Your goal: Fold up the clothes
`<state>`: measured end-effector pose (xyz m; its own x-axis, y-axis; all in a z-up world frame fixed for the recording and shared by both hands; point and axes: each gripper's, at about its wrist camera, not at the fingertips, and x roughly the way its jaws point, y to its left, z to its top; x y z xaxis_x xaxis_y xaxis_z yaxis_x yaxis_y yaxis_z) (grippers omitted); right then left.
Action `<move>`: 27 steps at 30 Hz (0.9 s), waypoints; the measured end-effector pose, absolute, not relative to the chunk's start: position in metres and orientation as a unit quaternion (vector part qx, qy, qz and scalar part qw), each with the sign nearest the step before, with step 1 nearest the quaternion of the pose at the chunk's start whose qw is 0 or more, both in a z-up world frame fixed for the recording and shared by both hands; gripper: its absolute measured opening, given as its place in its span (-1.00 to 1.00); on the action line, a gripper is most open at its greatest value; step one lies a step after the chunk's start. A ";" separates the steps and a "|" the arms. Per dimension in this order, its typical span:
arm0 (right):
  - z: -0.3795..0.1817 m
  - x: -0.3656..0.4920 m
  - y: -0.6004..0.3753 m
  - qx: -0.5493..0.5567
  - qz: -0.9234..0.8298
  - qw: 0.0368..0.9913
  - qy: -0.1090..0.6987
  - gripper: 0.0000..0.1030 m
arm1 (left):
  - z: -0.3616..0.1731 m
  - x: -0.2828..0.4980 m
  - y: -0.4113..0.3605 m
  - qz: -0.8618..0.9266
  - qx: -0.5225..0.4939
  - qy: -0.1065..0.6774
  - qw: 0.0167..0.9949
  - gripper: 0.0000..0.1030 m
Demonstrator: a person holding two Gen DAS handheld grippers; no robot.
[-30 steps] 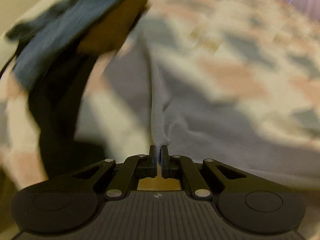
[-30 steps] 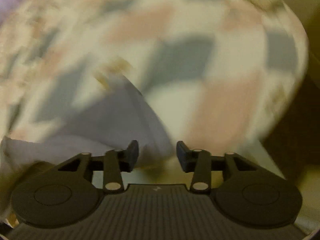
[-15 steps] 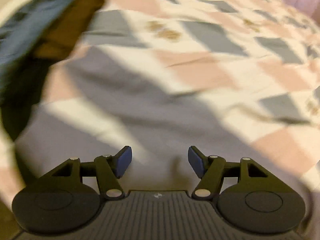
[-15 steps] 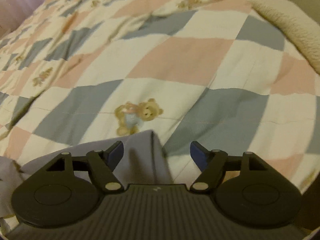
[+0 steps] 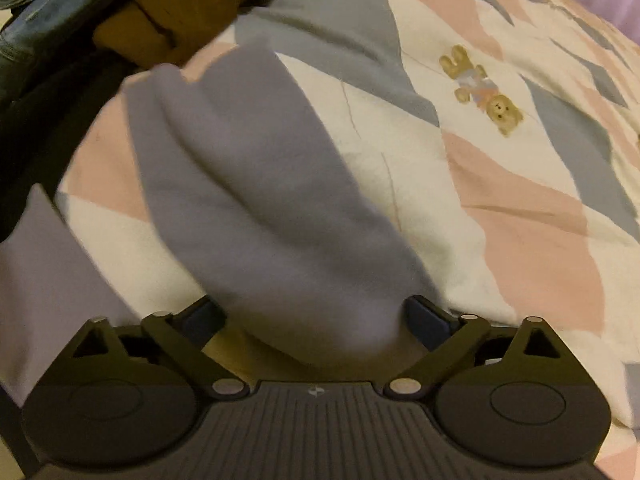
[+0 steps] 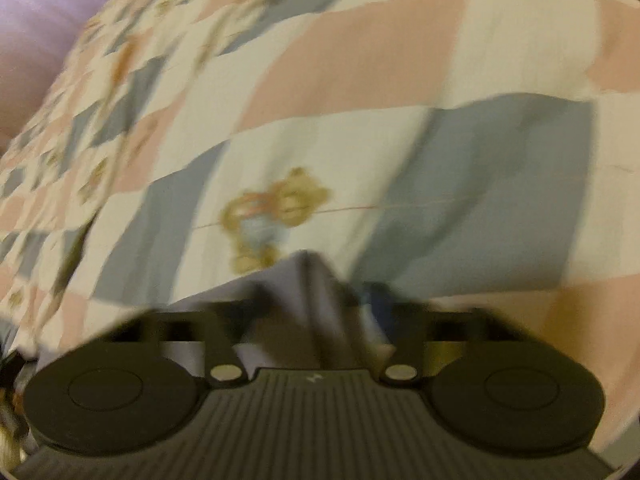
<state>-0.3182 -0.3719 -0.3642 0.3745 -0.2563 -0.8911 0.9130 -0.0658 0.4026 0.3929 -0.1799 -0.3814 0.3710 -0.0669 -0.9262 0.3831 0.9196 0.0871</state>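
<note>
Closest to me, my left gripper [image 5: 312, 316] stands wide and its jaws are opening, with a rounded fold of the grey garment [image 5: 256, 184] sitting between the pads, not pressed by them. The garment runs away from there across the bed quilt [image 5: 520, 208], up toward the pile.

On the other side, my right gripper [image 6: 316, 300] is narrow and its jaws are closing, with a peaked corner of the same grey cloth between them. The view is smeared, so I can't tell whether the pads are actually biting yet.

Risks as I judge them: if the right closes on only a thin tip, the corner could slip out on the lift and the fold would collapse. The left side is loose, so pulling from the right could drag the whole garment crooked. The quilt itself is soft and could get pinched along with the cloth.

Farther off, the heap of blue and mustard clothes [image 5: 132, 12] lies near the garment's far end; a careless sweep could tangle them.

Writing: none readable. Only teddy bear prints [image 5: 480, 88] on the quilt.
</note>
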 end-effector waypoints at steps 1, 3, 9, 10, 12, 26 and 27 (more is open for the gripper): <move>-0.362 -0.313 -0.373 0.540 -0.474 0.623 0.310 -0.56 | -0.381 0.390 -0.186 -0.148 0.158 0.535 0.817 0.20; -0.351 -0.303 -0.373 0.507 -0.471 0.646 0.323 -0.73 | -0.368 0.393 -0.180 -0.167 0.131 0.539 0.815 -0.77; -0.279 -0.309 -0.352 0.435 -0.478 0.738 0.196 -0.79 | -0.308 0.400 -0.142 -0.218 0.032 0.536 0.815 -0.80; -0.266 -0.310 -0.347 0.427 -0.466 0.756 0.172 -0.79 | -0.292 0.398 -0.126 -0.221 0.020 0.524 0.822 -0.80; -0.239 -0.304 -0.335 0.390 -0.422 0.803 0.156 -0.78 | -0.259 0.395 -0.086 -0.231 -0.027 0.492 0.839 -0.77; -0.291 -0.298 -0.253 0.158 -0.060 0.851 0.497 -0.16 | -0.322 0.079 0.017 -0.205 -0.045 0.673 0.709 -0.17; -0.286 -0.303 -0.256 0.146 -0.056 0.858 0.489 -0.13 | -0.330 0.048 -0.001 -0.240 -0.035 0.684 0.688 -0.16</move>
